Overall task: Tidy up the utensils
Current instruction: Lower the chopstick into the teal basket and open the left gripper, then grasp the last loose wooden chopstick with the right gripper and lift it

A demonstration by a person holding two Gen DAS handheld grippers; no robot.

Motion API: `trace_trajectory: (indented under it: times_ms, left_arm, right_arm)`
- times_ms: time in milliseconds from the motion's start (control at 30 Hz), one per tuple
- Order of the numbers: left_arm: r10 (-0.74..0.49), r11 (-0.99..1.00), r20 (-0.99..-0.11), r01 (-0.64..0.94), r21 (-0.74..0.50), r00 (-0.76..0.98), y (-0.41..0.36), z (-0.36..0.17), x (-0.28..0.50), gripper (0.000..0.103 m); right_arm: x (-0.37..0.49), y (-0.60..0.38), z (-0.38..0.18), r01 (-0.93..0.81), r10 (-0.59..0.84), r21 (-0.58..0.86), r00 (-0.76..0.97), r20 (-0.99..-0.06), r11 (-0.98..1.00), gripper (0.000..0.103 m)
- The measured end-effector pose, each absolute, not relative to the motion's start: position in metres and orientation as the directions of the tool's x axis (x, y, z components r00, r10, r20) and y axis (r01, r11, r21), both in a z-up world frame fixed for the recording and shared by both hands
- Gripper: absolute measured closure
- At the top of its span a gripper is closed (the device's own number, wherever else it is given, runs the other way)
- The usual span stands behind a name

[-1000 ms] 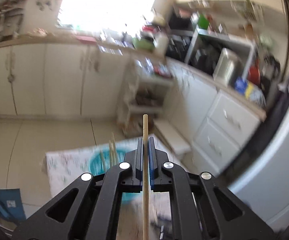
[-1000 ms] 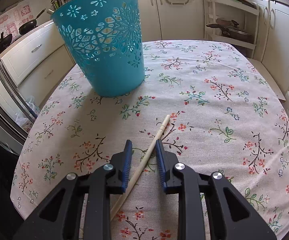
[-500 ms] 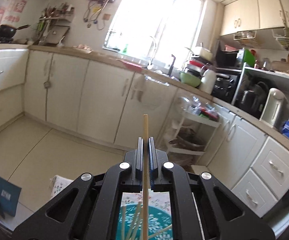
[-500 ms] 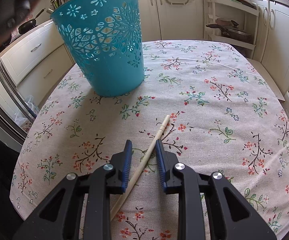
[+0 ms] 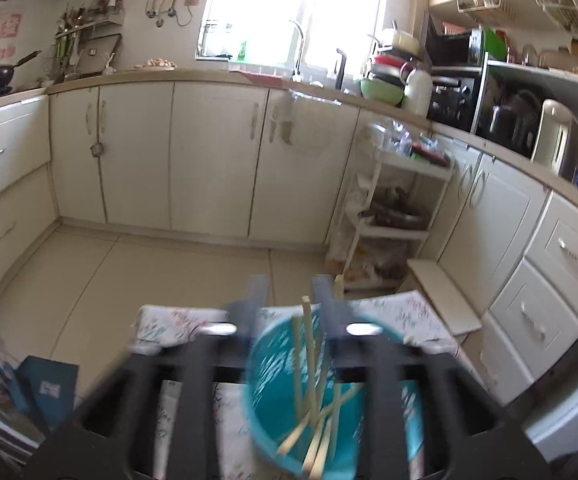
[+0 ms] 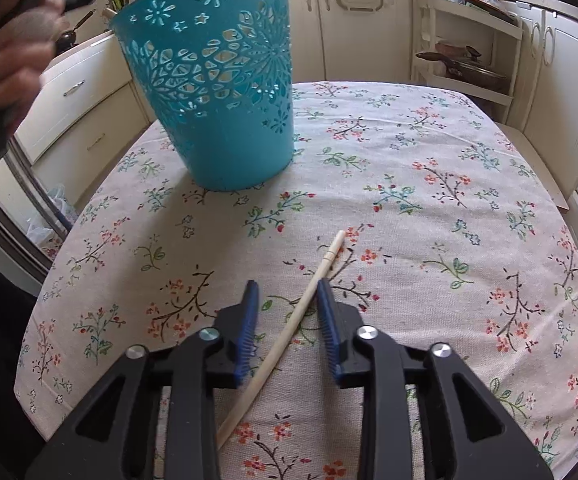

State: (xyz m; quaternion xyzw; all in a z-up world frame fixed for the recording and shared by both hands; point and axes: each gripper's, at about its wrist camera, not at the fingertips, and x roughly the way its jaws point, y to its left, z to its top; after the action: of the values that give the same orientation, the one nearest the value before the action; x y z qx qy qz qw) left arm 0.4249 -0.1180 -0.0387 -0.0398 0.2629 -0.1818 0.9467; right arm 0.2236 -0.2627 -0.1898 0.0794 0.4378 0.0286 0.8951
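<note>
The right gripper [image 6: 285, 300] sits low over the table, and its blue jaws are opening. One chopstick [image 6: 289, 332] lies flat on the flowery tablecloth [image 6: 449, 200] between the jaws. It is close to the right jaw, but the pads do not squeeze it. Its thin end points up and away from the gripper, and its other end goes under the gripper, where it is hidden.

The left gripper [image 5: 293, 300] hangs over the teal basket [image 5: 265, 360]. Its jaws are opening too, and they hold nothing. Under them, several chopsticks [image 5: 309, 360] stand leaning inside the basket. This picture is blurry, so the sticks are hard to count.

The basket stands upright on the table, well apart from the lone chopstick. A hand [image 6: 17, 64] shows, blurry, at the top left by the basket. Cream cupboards [image 5: 209, 152] and a white rack [image 5: 393, 216] stand behind.
</note>
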Motion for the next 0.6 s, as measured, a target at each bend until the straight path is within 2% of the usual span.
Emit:
trace_trajectory:
  times_ms: [33,167,233,300,333,367,400,433,533,600]
  left_arm:
    - [-0.354,0.935,-0.479,0.313,-0.165,0.803,-0.112,-0.038,0.419,0.04]
    - [-0.318,0.948,-0.44,0.278,-0.155,0.84,-0.08,-0.031,0.388,0.025]
    - [-0.283,0.958,-0.425,0.24,-0.155,0.86,-0.062,-0.036,0.376,0.02]
    - [-0.261,0.965,-0.451,0.213,-0.155,0.853,-0.053,-0.044,0.374,0.02]
    - [-0.255,0.966,-0.468,0.205,-0.157,0.846,-0.049,-0.048,0.376,0.02]
    - [-0.249,0.968,-0.489,0.195,-0.159,0.836,-0.045,-0.053,0.378,0.02]
    - [-0.244,0.969,-0.497,0.191,-0.156,0.833,-0.042,-0.055,0.38,0.02]
    - [-0.239,0.971,-0.501,0.19,-0.148,0.832,-0.04,-0.057,0.38,0.02]
    - [-0.236,0.972,-0.501,0.189,-0.142,0.833,-0.033,-0.056,0.379,0.02]
    - [-0.243,0.969,-0.499,0.188,-0.159,0.832,-0.03,-0.055,0.381,0.02]
  right_arm:
    - [0.223,-0.263,-0.19,0.017,0.123,0.169,0.615,-0.779,0.985,0.069]
    - [0.218,-0.267,-0.189,0.042,0.122,0.187,0.614,-0.78,0.982,0.068]
    - [0.216,-0.264,-0.189,0.046,0.099,0.162,0.615,-0.783,0.986,0.068]
    - [0.216,-0.256,-0.19,0.047,0.055,0.106,0.612,-0.789,0.993,0.068]
    - [0.216,-0.252,-0.19,0.053,0.024,0.071,0.612,-0.791,0.996,0.072]
    - [0.216,-0.249,-0.19,0.053,0.01,0.054,0.615,-0.789,0.997,0.078]
    - [0.216,-0.248,-0.19,0.044,0.023,0.063,0.614,-0.789,0.997,0.09]
    - [0.217,-0.246,-0.19,0.028,0.037,0.068,0.608,-0.793,0.997,0.093]
    - [0.216,-0.241,-0.186,-0.069,0.153,0.139,0.575,-0.804,0.988,0.097]
    - [0.216,-0.234,-0.185,-0.092,0.142,0.11,0.547,-0.825,0.99,0.096]
